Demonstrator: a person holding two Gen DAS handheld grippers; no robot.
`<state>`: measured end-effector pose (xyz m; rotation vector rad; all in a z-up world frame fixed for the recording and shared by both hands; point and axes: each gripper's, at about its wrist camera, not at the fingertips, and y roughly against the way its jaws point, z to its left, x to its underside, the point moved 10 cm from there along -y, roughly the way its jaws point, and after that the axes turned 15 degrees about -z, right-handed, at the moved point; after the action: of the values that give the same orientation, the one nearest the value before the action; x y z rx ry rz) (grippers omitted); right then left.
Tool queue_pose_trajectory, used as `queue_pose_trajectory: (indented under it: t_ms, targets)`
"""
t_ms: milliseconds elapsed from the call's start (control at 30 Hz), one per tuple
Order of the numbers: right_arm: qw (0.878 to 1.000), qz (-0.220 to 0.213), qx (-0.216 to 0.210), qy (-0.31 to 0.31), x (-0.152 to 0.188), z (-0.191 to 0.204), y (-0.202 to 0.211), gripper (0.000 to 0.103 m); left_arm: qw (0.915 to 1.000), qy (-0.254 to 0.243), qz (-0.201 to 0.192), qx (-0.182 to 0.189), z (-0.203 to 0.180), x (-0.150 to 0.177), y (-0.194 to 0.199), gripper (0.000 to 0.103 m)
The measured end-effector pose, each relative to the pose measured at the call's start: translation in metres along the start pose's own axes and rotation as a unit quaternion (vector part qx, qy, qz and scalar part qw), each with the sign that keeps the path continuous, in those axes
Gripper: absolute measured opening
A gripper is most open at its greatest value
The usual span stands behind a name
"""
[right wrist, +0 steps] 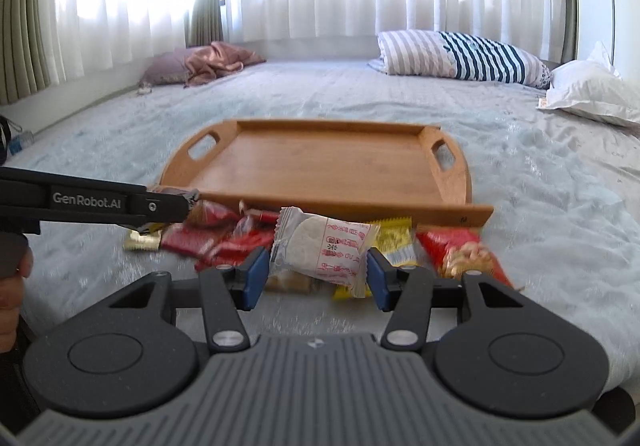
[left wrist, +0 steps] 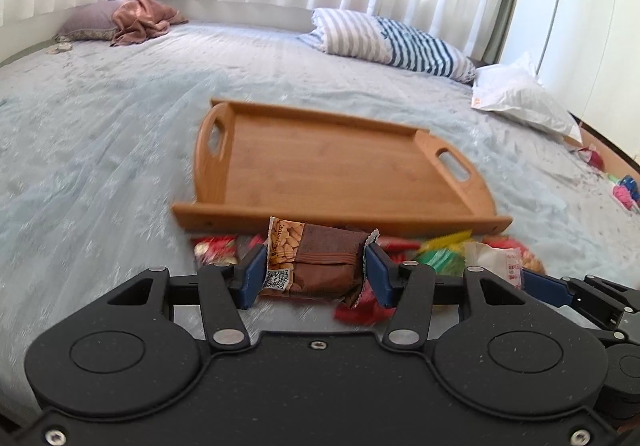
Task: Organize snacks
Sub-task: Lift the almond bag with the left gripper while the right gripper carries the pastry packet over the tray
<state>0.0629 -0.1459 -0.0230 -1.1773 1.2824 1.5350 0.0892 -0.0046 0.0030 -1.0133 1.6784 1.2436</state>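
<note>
Left gripper (left wrist: 316,272) pinches the brown almond packet (left wrist: 316,262), right gripper (right wrist: 316,272) the white cracker packet (right wrist: 320,250). I see the wooden tray (left wrist: 452,162) bare; snack pile (right wrist: 224,238) remains on the bed.

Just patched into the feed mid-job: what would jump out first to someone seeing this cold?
The bare bamboo tray with cut-out handles sits mid-bed, with a heap of bright snack packets along its near edge. The left claw grips a brown almond-print packet; the right claw grips a white packet with red lettering.
</note>
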Motion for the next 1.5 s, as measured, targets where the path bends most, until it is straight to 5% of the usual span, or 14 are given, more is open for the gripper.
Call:
queue_pose_trajectory:
  t_ms: [333,800,1033,1500]
  targets:
    - [0.999,-0.019,-0.010,-0.024,-0.028,-0.028,-0.024,0.056,0.9983,0.043,0.020,0.035,-0.023,-0.013,-0.028,0.051]
    - [1.000,0.002,-0.021,-0.017,-0.059,-0.063,-0.090,0.056,0.9986,0.042,0.023,0.024,-0.034,-0.061,-0.092,0.051]
    - [0.997,0.054,-0.037,-0.035,-0.068,-0.087,-0.145,0.056,0.9961,0.068,0.048,0.029,-0.042,-0.086,-0.147,0.051]
    - [0.989,0.137,-0.035,0.050,-0.054,-0.115,-0.252,0.056,0.9906,0.076,0.114,-0.007,-0.044,-0.081,-0.276,0.051]
